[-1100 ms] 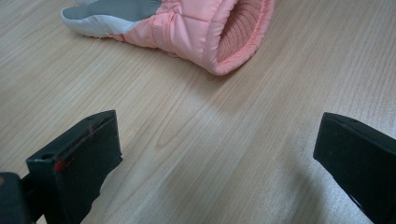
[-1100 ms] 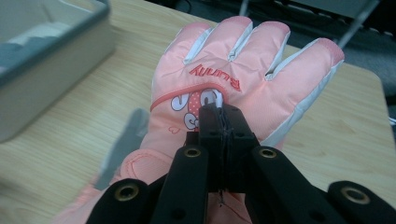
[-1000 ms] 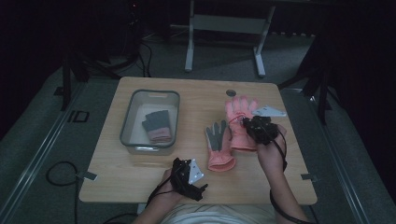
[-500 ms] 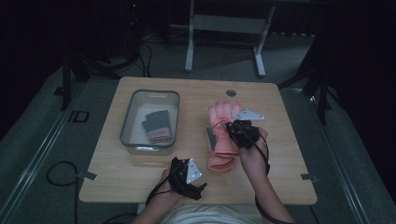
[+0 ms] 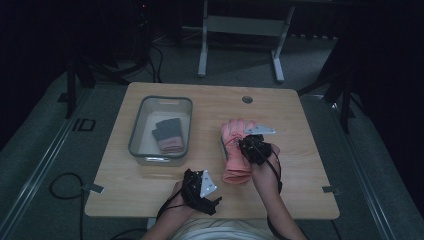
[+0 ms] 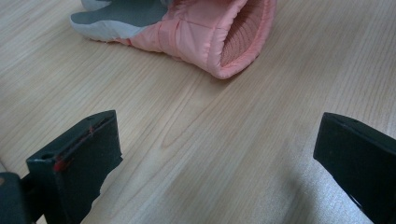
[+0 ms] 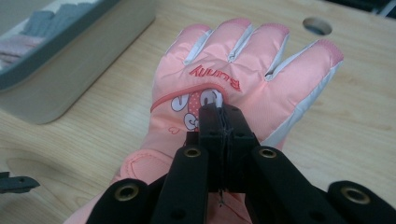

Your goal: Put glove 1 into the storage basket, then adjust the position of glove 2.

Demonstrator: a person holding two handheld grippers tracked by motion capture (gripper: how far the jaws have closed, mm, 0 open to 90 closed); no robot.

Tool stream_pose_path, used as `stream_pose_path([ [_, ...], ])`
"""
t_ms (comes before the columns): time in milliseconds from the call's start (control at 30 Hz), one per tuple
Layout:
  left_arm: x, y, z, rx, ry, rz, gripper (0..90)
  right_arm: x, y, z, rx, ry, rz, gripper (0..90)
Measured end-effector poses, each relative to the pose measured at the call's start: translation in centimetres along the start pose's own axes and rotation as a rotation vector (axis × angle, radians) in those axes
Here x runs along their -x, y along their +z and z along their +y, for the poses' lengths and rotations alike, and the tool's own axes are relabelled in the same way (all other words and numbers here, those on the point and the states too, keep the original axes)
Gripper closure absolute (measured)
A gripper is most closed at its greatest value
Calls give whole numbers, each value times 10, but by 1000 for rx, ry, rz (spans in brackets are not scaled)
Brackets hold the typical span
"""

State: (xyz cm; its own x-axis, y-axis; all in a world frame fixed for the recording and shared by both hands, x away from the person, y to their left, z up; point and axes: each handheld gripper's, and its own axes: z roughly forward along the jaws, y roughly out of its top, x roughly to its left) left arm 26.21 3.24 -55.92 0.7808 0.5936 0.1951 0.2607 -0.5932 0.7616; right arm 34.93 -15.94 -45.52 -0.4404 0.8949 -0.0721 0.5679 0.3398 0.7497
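Pink padded fabric sits under your right gripper (image 7: 219,114): its jaws are pressed together on the back of the pink glove (image 7: 233,88), pinching a fold of the cloth just below the red lettering and beside the small cartoon print. That glove lies flat on the wooden table (image 5: 300,125), fingers pointing away from you toward the round hole (image 5: 247,99) in the tabletop. In the high view your right hand (image 5: 265,165) holds the gripper over the glove's (image 5: 235,150) middle, with the grey three-cornered plate on top pointing to your right.

A second glove lies partly under the pink one; you can see its grey palm at the pink glove's left edge in the high view, and your left gripper view shows that grey palm (image 6: 126,11) next to the open ribbed cuff (image 6: 238,37).

Your left gripper (image 6: 217,154) is released, its two black jaws spread wide with bare wood between them, near the table's front edge and well short of the cuff. In the high view it (image 5: 197,190) rests in your left hand at the near edge, apart from the gloves.

On the left half of the table stands a grey-rimmed bin (image 5: 136,125). Inside it lies another glove (image 5: 167,135), grey at the fingers and pink at the cuff.
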Motion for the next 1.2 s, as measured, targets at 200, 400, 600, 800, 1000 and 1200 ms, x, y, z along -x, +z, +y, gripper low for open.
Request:
stream_pose_path([
  [200,0,0,0,-3,0,-1,2,-3,19,-11,-46,7,-7,881],
  [400,1,0,0,-8,0,-4,2,-5,37,-17,-86,-1,3,858],
  [600,0,0,-1,-12,-5,-4,2,-3,35,-15,-70,12,25,786],
  [800,-4,-4,1,1,-13,1,2,0,16,-7,-27,-19,84,666],
  [1000,-5,-7,3,12,-27,-1,2,17,-7,-7,21,-66,123,601],
  [1200,-4,-2,2,-9,-22,-12,2,33,-17,-8,52,-48,121,614],
])
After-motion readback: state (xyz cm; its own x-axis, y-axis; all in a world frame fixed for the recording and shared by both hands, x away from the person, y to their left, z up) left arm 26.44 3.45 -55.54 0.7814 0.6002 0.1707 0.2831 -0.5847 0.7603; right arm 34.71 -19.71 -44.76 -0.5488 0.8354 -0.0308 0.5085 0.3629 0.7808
